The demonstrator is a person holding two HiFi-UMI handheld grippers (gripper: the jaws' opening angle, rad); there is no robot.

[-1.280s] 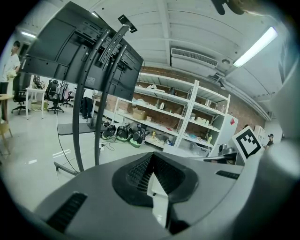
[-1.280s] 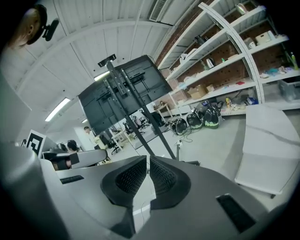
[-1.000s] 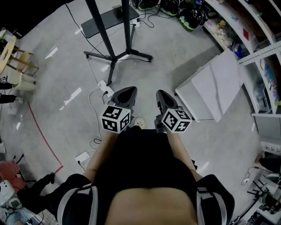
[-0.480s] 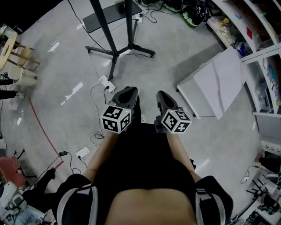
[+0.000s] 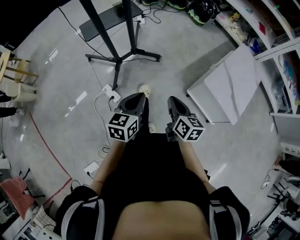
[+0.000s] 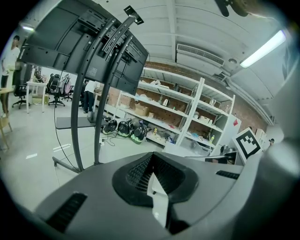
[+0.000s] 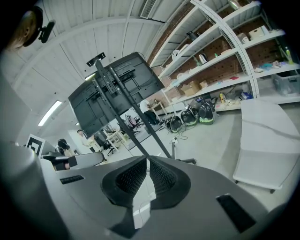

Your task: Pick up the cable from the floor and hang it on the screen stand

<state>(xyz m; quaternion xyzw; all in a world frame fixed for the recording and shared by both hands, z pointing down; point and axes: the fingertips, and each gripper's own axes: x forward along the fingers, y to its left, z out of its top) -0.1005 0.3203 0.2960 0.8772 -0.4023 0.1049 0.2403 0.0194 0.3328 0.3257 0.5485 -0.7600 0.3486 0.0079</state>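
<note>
A white cable (image 5: 97,114) lies in loops on the grey floor, running from a white power strip (image 5: 110,93) left of my grippers. The black screen stand (image 5: 117,55) rises just beyond it; its poles (image 6: 87,93) and the back of the screen (image 7: 118,93) fill both gripper views. My left gripper (image 5: 136,99) and right gripper (image 5: 173,101) hang side by side in front of the person's body, well above the floor. Both are shut with nothing between the jaws. Neither touches the cable.
A white table (image 5: 230,87) stands to the right, with loaded shelves (image 5: 269,33) behind it. A second white plug block (image 5: 92,168) and a red floor line (image 5: 44,145) lie at the left. Helmets and cords (image 5: 199,11) crowd the floor behind the stand. A shoe (image 5: 146,89) shows ahead of the grippers.
One of the person's feet has stepped forward toward the stand. Both grippers keep the same pose and stay shut; the cable has not moved.
</note>
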